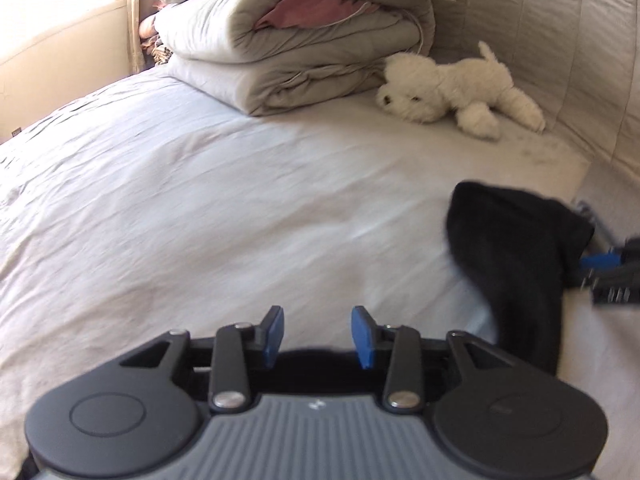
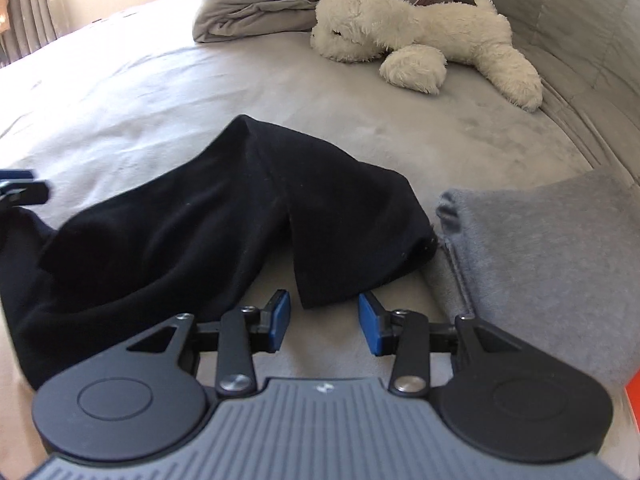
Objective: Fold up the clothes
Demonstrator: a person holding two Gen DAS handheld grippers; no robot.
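Observation:
A black garment lies bunched on the bed, partly folded over itself; it also shows at the right of the left wrist view. My right gripper is open and empty, its blue pads just short of the garment's near edge. My left gripper is open and empty over the pale sheet, left of the garment. The right gripper's blue-tipped fingers show at the right edge of the left wrist view, beside the black cloth. A folded grey garment lies to the right of the black one.
A white plush dog lies at the back of the bed. Folded grey duvets are stacked behind it. A grey padded headboard runs along the right. An orange object shows at the right edge.

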